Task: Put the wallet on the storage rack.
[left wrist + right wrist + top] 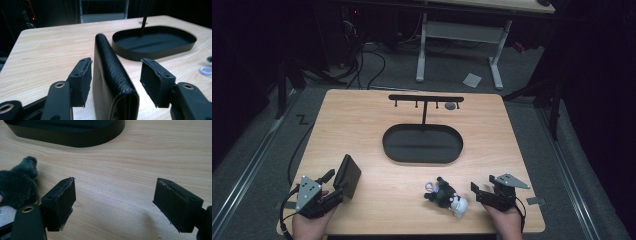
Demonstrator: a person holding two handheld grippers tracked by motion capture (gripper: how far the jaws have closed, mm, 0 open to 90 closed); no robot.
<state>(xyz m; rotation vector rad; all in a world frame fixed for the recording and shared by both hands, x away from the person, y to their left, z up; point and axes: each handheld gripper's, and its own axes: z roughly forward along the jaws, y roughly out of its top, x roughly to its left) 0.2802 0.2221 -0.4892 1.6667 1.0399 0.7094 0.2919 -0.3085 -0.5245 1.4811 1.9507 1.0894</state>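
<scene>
Left gripper (113, 82) jaws wide, straddling pebbled black leather wallet (112, 77); right gripper (113, 205) jaws wide beside fuzzy plush toy (15, 187).

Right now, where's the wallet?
High view: the wallet stands on edge at the table's near left, between the open jaws of the left gripper, left of the tray.

On the table (362, 120), the oval tray (422, 143) sits at the middle, with a T-shaped rack (426, 99) rising from its far part. A small round thing, perhaps a disc (450, 106), lies behind the tray to the right. Near the front edge, the wallet (347, 176) stands on edge at left, between the left gripper's (115, 75) parted jaws. The plush toy (445, 196) lies front right, just left of the right gripper (480, 194), whose jaws stand apart over bare table
</scene>
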